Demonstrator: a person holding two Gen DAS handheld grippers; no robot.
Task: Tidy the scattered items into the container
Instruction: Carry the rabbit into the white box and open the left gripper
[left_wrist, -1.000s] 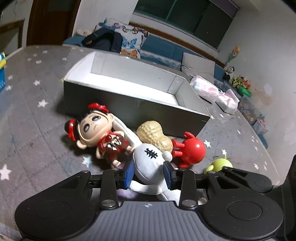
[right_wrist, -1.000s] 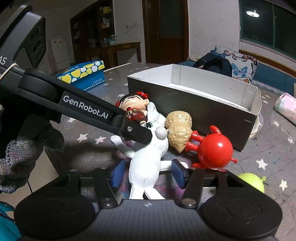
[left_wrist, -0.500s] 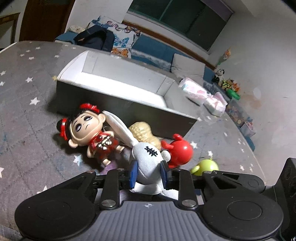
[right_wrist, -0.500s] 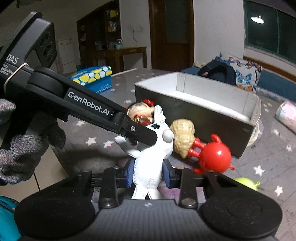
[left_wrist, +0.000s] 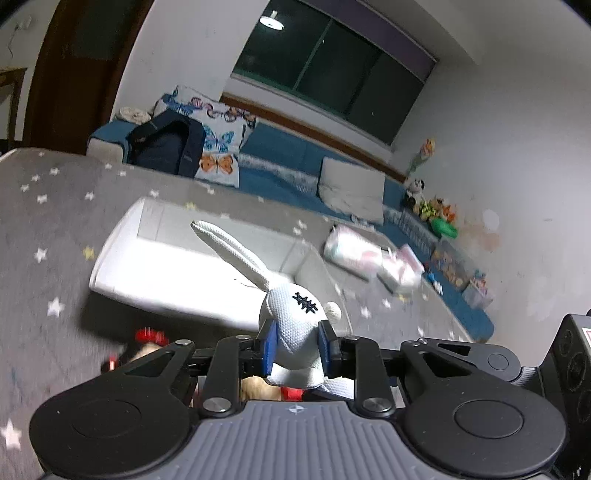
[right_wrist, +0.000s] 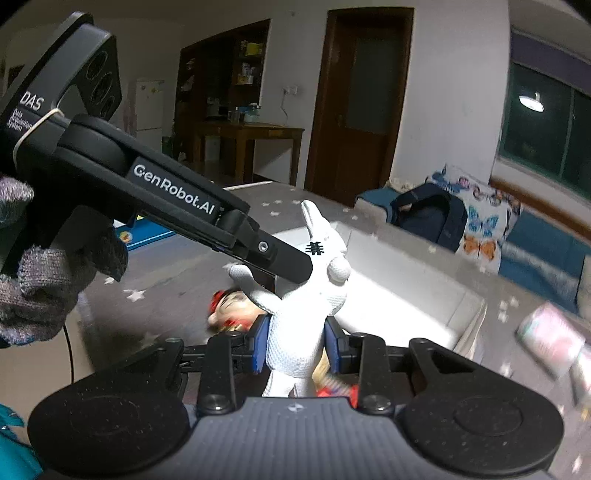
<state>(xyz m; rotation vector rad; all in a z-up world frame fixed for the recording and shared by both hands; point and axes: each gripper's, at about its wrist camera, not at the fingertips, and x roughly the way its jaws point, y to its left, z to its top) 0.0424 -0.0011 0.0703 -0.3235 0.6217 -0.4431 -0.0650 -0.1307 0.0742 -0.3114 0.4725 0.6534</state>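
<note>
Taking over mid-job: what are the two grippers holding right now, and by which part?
Both hold the white plush rabbit. The left gripper clamps its head just below the stitched mark; the right gripper clamps its body, above the legs.

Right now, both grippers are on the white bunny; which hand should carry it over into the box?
Probably right: the right gripper clamps the bunny around its body, while the left gripper pinches only the head. The box lies just ahead.
</note>
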